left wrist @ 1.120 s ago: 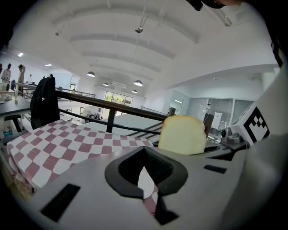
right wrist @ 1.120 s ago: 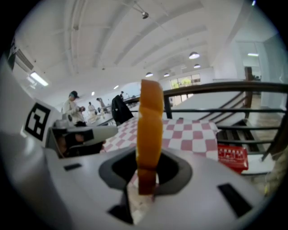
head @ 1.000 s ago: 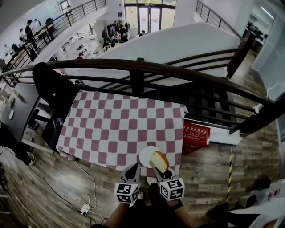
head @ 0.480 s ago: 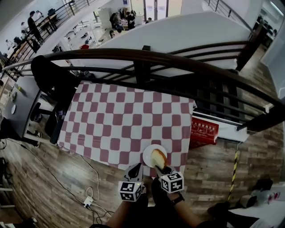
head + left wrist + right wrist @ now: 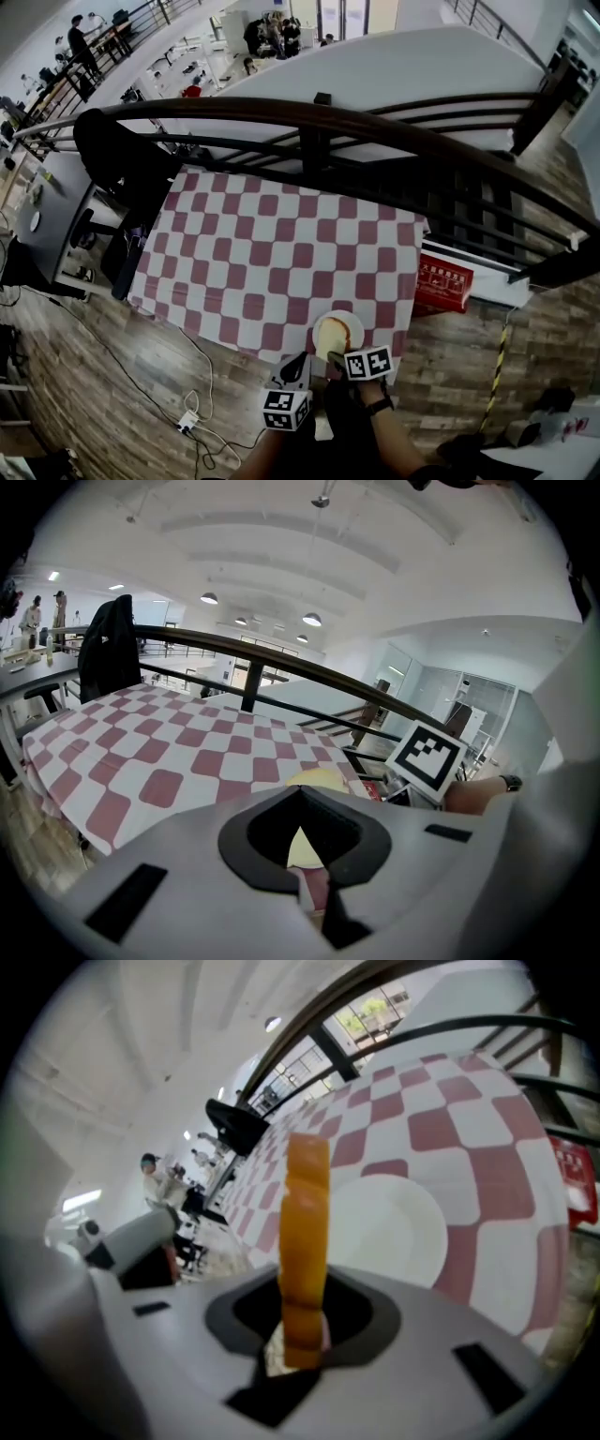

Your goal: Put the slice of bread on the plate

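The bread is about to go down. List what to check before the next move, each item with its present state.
1. Jaws of the right gripper shut on the slice of bread: ok, held on edge.
2. Plate bare: ok.
3. Bread over the plate: ok in the head view.
4. Bread touching the plate: cannot tell.
5. Left gripper out of the way: ok, jaws together, empty, short of the plate.
6. Plate well in from the edge of the table: not ok, it sits at the near edge.
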Demonstrator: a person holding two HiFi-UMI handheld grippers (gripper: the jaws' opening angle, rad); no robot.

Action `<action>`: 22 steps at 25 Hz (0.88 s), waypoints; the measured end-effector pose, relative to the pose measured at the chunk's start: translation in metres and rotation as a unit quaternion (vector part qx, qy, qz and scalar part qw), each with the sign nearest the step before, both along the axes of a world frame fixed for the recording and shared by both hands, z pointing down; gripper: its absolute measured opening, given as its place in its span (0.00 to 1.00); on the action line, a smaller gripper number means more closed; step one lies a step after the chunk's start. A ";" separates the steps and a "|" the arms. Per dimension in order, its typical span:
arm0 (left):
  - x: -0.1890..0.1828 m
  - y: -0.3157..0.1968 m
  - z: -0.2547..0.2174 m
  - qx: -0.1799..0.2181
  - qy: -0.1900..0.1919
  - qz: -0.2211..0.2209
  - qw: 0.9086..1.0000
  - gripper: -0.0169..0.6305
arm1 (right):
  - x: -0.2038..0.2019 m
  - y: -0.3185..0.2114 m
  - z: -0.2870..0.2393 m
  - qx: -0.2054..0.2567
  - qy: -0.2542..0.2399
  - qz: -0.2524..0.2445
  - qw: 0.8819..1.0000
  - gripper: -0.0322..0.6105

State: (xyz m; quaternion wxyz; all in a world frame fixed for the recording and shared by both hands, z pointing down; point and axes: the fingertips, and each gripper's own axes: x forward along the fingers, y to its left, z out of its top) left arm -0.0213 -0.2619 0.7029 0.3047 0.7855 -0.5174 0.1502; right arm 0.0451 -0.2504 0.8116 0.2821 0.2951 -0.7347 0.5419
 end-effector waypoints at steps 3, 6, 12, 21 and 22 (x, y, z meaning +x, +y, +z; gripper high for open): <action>-0.006 -0.003 -0.002 0.001 0.000 -0.005 1.000 0.05 | 0.005 -0.003 0.012 -0.028 0.014 0.007 0.999 0.21; -0.011 -0.005 -0.002 0.003 -0.001 -0.009 1.000 0.05 | 0.009 -0.007 0.022 -0.044 0.025 0.013 0.999 0.21; -0.011 -0.008 -0.005 0.008 -0.001 0.001 1.000 0.05 | 0.047 -0.024 0.034 0.000 0.172 0.002 0.985 0.56; 0.003 -0.020 -0.035 0.045 0.009 0.035 0.998 0.05 | 0.062 -0.027 -0.011 0.060 0.179 0.034 0.981 0.69; 0.005 -0.021 -0.040 0.052 0.009 0.039 0.998 0.05 | 0.058 -0.026 -0.019 0.071 0.168 0.035 0.983 0.69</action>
